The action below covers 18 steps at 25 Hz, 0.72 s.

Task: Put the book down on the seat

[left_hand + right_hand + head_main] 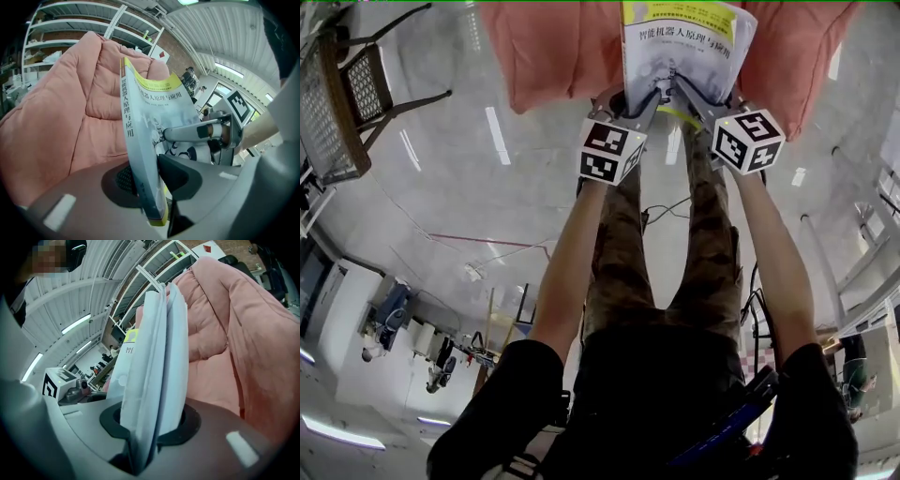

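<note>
The book (680, 47) shows at the top centre of the head view, in front of the pink seat (548, 52). Its cover faces the camera and its long axis runs up the frame, title end farthest from the person. The left gripper (649, 98) is clamped on the near spine edge and the right gripper (701, 101) on the page edge. Each is closed only to the book's thickness, probably to keep it flat and steady for lowering.
</note>
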Each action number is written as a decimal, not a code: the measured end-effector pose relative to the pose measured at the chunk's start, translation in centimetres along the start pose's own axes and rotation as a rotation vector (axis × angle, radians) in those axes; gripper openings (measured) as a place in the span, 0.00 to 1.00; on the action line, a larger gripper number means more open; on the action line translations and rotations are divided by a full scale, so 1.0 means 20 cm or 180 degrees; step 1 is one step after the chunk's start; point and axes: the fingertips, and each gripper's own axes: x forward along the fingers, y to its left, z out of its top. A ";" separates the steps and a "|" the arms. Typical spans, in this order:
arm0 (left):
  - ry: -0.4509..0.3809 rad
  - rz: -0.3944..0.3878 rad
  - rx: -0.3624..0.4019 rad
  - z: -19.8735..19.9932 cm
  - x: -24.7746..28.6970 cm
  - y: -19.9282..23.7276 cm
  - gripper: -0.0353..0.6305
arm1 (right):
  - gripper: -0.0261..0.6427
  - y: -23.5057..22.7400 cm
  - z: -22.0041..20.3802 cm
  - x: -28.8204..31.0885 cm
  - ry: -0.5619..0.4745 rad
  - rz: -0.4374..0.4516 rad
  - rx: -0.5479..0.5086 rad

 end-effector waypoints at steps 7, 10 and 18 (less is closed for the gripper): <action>-0.0018 0.0015 0.0035 -0.02 0.01 0.01 0.22 | 0.23 0.00 -0.02 0.01 -0.0054 0.0003 -0.0023; -0.0010 0.0011 0.0033 -0.01 0.02 0.02 0.22 | 0.23 -0.01 -0.02 0.02 -0.0046 0.0006 -0.0022; -0.0005 -0.0010 0.0067 0.02 0.05 0.04 0.22 | 0.23 -0.04 0.01 0.04 -0.0082 -0.0035 -0.0035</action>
